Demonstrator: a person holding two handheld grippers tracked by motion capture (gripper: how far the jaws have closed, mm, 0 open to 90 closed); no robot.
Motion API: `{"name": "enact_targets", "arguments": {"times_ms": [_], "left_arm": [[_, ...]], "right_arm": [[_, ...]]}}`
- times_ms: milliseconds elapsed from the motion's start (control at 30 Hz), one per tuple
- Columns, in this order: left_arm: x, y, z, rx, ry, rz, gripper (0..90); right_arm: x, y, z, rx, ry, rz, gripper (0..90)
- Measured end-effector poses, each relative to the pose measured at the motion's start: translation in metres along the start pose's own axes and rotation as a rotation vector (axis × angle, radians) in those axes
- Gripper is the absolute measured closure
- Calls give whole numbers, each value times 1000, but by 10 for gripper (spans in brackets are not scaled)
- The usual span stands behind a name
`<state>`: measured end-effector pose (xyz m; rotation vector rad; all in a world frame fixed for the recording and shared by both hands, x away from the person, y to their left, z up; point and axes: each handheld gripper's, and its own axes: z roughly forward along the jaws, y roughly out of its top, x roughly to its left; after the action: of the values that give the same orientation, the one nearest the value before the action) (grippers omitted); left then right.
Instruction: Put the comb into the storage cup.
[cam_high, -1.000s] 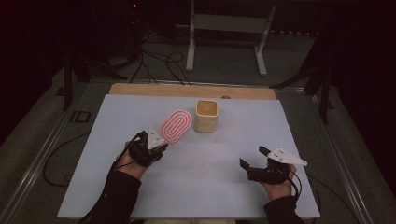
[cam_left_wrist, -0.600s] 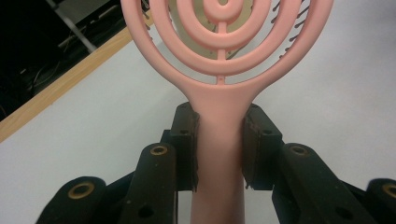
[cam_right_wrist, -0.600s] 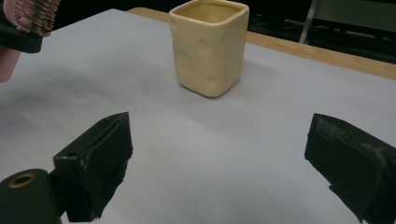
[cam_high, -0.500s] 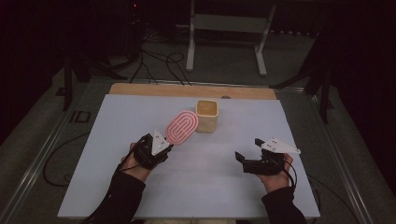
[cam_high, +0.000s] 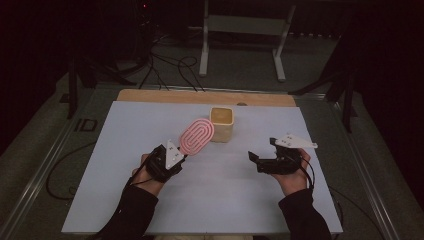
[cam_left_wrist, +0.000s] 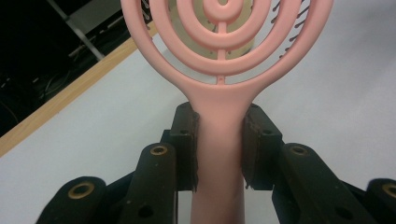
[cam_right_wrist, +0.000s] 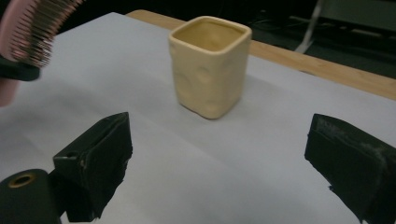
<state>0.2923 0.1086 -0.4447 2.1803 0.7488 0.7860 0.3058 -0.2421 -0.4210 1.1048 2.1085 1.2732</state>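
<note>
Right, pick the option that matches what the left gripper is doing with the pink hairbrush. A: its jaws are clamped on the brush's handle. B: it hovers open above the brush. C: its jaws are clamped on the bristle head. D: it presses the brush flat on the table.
A: in the left gripper view the left gripper has both black pads pressed against the handle of the pink hairbrush, just below its ringed head.

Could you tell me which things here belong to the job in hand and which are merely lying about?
In use: pink hairbrush, clamped by its handle in the left gripper; yellow cup, faced by the open right gripper.

Lying about: floor cables, metal stand.
</note>
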Motion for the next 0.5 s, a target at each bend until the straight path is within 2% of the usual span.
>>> {"name": "enact_targets", "arguments": {"times_ms": [100,233,267,500], "left_arm": [[-1,0,1,2,6,3,703],[-1,0,3,5,6,-5,703],[-2,-1,5,2,6,-17,703],[-1,-1,6,3,6,-19,703]], "right_arm": [[2,5,2,3,3,-1,74],[7,16,4,1,9,-27,74],[8,21,6,-1,13,-35,74],[11,31,12,-3,38,-36,74]]}}
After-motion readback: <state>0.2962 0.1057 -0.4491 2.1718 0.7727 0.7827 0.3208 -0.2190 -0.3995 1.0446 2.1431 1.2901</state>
